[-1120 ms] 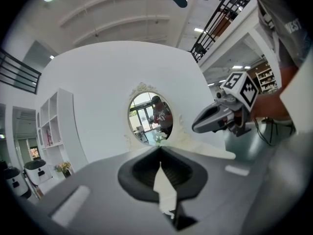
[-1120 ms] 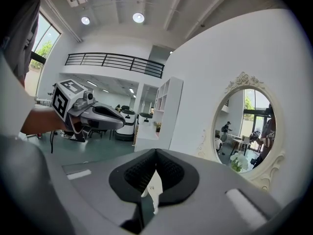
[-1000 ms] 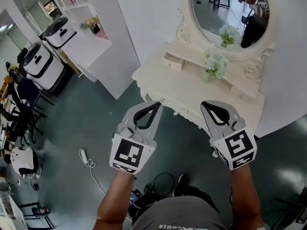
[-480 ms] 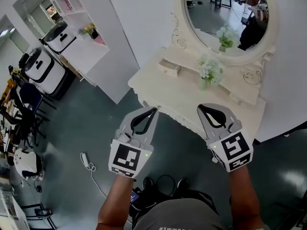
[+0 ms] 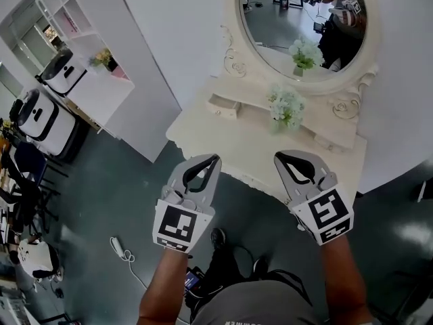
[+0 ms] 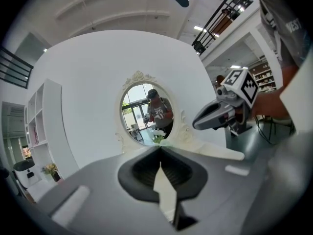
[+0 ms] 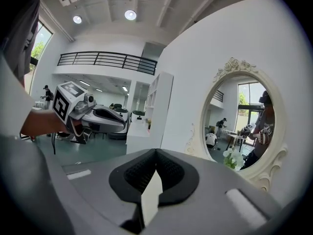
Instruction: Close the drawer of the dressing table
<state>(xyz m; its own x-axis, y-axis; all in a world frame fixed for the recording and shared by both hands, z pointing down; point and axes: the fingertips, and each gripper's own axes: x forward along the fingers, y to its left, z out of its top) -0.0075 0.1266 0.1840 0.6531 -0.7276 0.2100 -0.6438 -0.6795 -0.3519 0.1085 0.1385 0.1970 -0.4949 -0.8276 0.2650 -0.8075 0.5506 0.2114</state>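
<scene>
A cream dressing table [image 5: 223, 137] with an oval mirror [image 5: 298, 19] stands against the white wall. On its raised back shelf, at the left, a small drawer [image 5: 222, 105] sticks out. A vase of white flowers [image 5: 285, 107] stands at the shelf's middle. My left gripper [image 5: 216, 158] hovers just off the table's front edge, shut and empty. My right gripper [image 5: 278, 156] is level with it to the right, over the front edge, also shut and empty. Both are well short of the drawer. The mirror [image 6: 145, 112] lies straight ahead of the left gripper [image 6: 160, 149]. The right gripper [image 7: 156, 151] shows the mirror [image 7: 243, 131] to its right.
A white shelf unit [image 5: 81, 80] and two white rounded machines [image 5: 40, 114] stand at the left. Dark chairs [image 5: 20, 175] line the left edge. A white cable with a plug [image 5: 120, 248] lies on the grey floor. A white partition wall [image 5: 162, 59] rises left of the table.
The dressing table has shifted left and slightly nearer in the head view. Both grippers stayed shut and side by side, with their tips now at the table's front edge.
</scene>
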